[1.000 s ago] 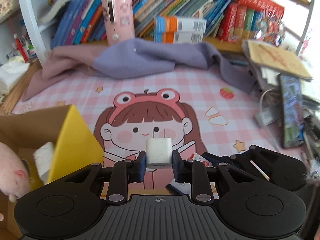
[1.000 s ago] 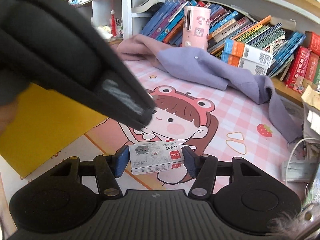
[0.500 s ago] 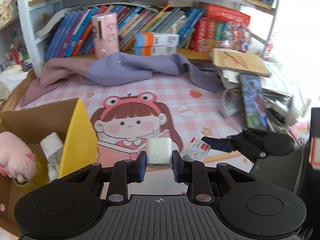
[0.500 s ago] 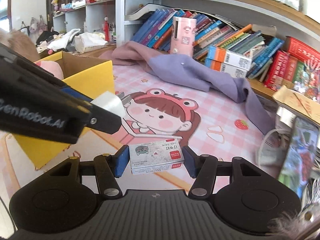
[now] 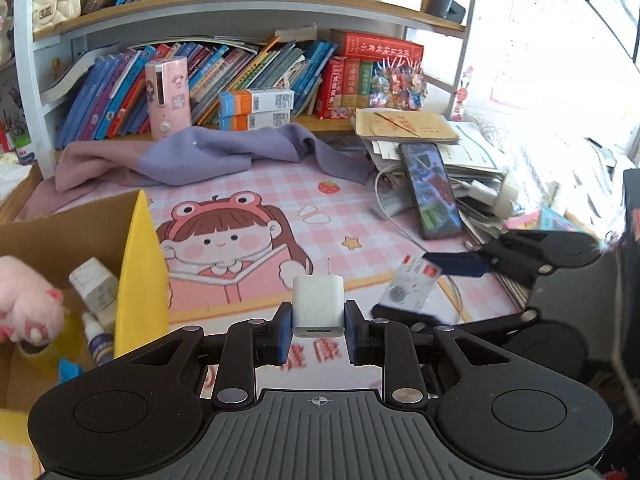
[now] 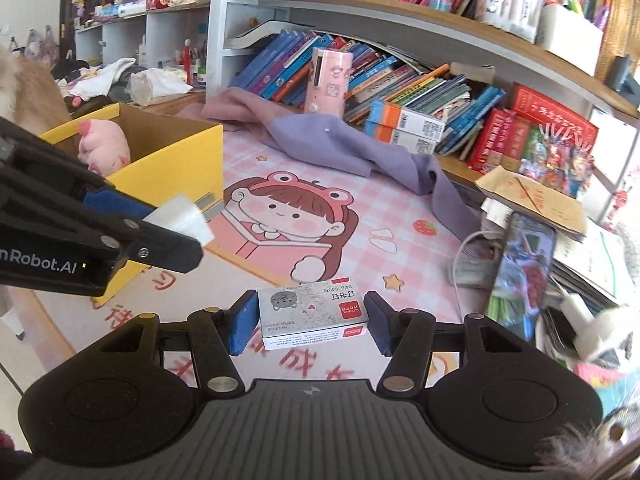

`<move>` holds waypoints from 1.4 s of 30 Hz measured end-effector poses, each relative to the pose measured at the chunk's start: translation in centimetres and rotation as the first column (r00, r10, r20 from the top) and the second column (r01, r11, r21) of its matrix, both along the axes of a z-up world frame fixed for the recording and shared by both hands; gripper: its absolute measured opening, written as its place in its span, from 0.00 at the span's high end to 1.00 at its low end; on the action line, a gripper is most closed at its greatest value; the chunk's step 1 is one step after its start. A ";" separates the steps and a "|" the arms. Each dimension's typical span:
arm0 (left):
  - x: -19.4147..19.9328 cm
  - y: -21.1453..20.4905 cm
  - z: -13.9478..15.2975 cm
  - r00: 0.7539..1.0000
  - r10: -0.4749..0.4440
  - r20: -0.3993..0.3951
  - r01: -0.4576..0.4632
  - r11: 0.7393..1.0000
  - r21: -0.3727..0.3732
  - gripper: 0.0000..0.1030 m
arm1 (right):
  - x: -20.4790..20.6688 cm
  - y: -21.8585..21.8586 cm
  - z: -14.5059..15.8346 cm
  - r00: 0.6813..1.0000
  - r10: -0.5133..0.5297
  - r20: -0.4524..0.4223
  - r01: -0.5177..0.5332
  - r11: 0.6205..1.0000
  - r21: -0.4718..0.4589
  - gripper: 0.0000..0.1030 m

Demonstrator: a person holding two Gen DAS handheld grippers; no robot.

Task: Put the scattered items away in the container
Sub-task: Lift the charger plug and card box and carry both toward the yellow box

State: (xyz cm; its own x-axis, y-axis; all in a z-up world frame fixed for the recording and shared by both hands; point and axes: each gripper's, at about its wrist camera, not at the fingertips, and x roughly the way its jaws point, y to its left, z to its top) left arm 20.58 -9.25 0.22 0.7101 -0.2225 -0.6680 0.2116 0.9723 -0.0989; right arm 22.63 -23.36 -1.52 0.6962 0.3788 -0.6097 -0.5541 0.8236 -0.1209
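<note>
Pink checked desk mat (image 5: 280,192) with cartoon girl; on it yellow cardboard box (image 5: 140,280), purple cloth (image 5: 208,156), phone (image 5: 432,196) against stacked papers (image 5: 472,160).

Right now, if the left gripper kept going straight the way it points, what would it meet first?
Probably the pink cartoon desk mat. The left gripper, shut on the white charger, aims down past the yellow box, which sits off to its left. Nothing stands in between, though depth is hard to judge.

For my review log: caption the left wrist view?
Left gripper clamps white plug-in charger beside yellow cardboard box.
</note>
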 end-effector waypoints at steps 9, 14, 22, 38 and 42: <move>-5.8 3.7 -0.8 0.999 -0.021 -0.034 0.019 0.998 -0.061 0.76 | -5.8 1.8 0.6 0.998 -0.052 -0.020 0.052 0.998 -0.022 0.47; -9.0 5.4 -0.9 0.999 -0.018 -0.032 0.015 0.998 -0.069 0.76 | -9.3 3.8 0.7 0.999 -0.043 -0.017 0.042 0.999 -0.030 0.47; -13.9 8.7 -1.3 0.999 0.017 -0.035 -0.019 0.996 -0.082 0.76 | -14.4 7.4 0.4 1.000 0.000 -0.019 -0.001 0.999 -0.045 0.47; -19.6 14.9 -1.1 0.991 0.129 -0.024 -0.131 0.989 -0.071 0.76 | -19.4 14.1 1.3 0.989 0.148 0.018 -0.147 0.988 -0.045 0.47; -20.2 16.2 -1.1 0.987 0.161 -0.021 -0.162 0.985 -0.065 0.76 | -19.5 15.4 1.6 0.983 0.181 0.027 -0.179 0.983 -0.045 0.47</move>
State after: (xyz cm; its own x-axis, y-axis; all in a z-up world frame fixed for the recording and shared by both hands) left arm 0.40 6.92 -0.85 0.7301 -0.1498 -0.6667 0.0500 0.9848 -0.1665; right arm 3.11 -7.97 0.06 0.6374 0.4739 -0.6075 -0.6884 0.7045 -0.1726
